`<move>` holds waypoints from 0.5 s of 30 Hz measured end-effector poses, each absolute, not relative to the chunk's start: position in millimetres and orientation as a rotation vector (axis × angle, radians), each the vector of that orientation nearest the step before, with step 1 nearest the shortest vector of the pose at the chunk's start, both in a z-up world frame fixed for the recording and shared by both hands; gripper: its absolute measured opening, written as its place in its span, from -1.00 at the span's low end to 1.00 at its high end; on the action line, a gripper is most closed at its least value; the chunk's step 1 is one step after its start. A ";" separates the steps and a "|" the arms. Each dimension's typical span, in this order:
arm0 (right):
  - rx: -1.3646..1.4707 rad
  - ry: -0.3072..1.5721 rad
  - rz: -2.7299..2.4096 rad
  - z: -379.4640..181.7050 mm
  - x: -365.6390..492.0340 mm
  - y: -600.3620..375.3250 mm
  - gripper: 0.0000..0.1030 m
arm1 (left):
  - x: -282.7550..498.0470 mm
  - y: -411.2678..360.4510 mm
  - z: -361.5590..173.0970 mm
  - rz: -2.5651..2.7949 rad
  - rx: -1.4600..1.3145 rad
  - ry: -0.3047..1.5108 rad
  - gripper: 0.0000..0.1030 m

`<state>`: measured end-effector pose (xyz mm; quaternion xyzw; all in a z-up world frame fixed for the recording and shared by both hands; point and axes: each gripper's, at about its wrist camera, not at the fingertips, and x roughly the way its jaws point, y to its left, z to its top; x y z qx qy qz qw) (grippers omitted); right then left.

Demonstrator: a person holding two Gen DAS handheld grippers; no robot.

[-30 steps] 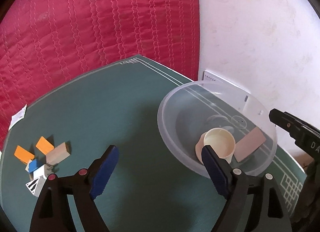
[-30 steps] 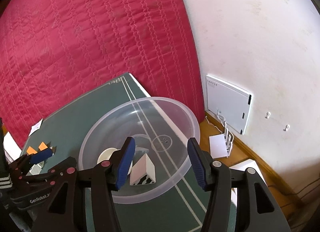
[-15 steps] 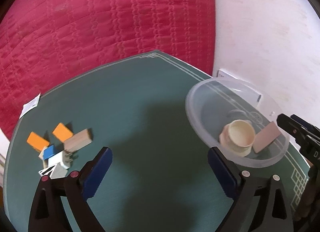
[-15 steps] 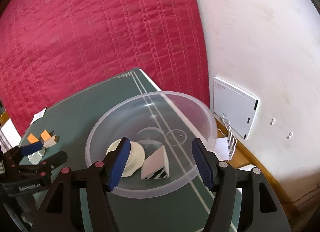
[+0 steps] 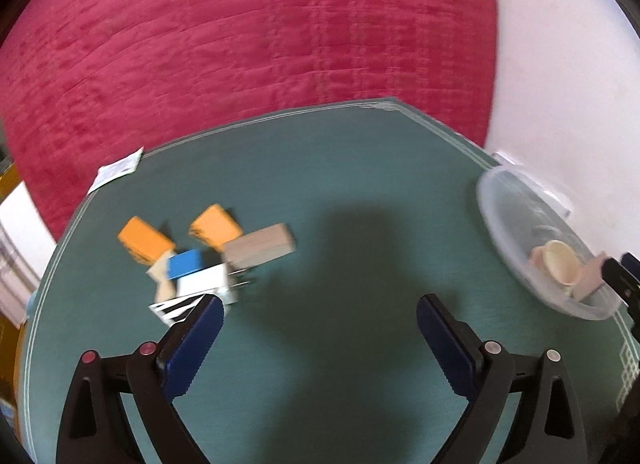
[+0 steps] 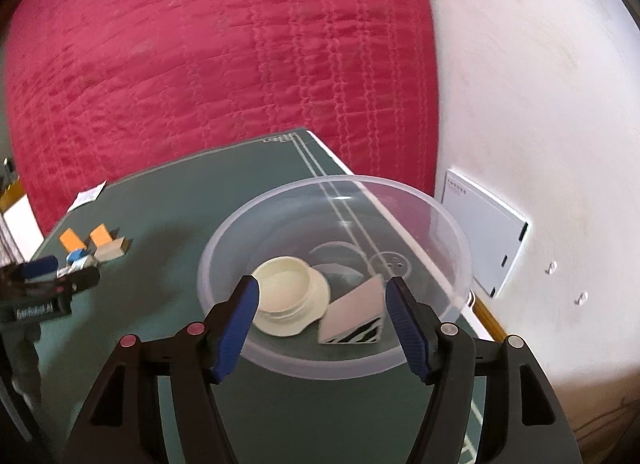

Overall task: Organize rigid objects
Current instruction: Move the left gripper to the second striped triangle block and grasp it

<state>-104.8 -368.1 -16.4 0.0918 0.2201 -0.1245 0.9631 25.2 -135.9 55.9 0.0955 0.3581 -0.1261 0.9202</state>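
Inside the clear plastic bowl [image 6: 420, 352], at the right end of the green table mat [image 5: 340, 192]: two items already sorted, namely one cream round lid or cap [image 6: 286, 296] lying flat, and one pale block with a black-and-white striped face [image 6: 352, 318] leaning just beside it, the two touching or nearly so. Outstanding, at the left end of the mat and well apart from the bowl: a loose cluster of small rigid pieces, comprising two orange blocks [image 5: 146, 240], one blue block [image 5: 185, 264], one plain wooden block [image 5: 260, 250], one white block [image 5: 204, 284] and one piece with a striped face [image 5: 176, 308], partly hidden by a fingertip; blur prevents an exact count. Right gripper [image 6: 322, 328]: poised over the near rim of the bowl, jaws opening, nothing between the pads, so its load appears delivered. Left gripper [image 5: 318, 318]: spread wide and empty, directed toward the cluster, its left fingertip just over the striped piece, no contact evident. Surroundings: red quilted cloth [image 5: 248, 40] behind the table, white wall [image 6: 540, 104] with a white panel [image 6: 480, 236] to the right. Assessment: roughly a quarter done; two pieces in, about six remaining; next pickup likely falls to the left gripper.
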 end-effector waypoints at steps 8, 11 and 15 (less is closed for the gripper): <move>0.108 0.444 -0.170 -15.5 -104.6 -337.9 0.39 | 43.6 -84.6 49.3 -0.136 0.147 0.765 0.93; 0.106 0.456 -0.141 -17.7 -103.7 -330.5 0.39 | 49.8 -68.9 46.6 -0.099 0.137 0.771 0.93; 0.119 0.488 -0.099 -22.1 -100.4 -324.7 0.39 | 57.1 -56.5 41.7 -0.067 0.136 0.782 0.93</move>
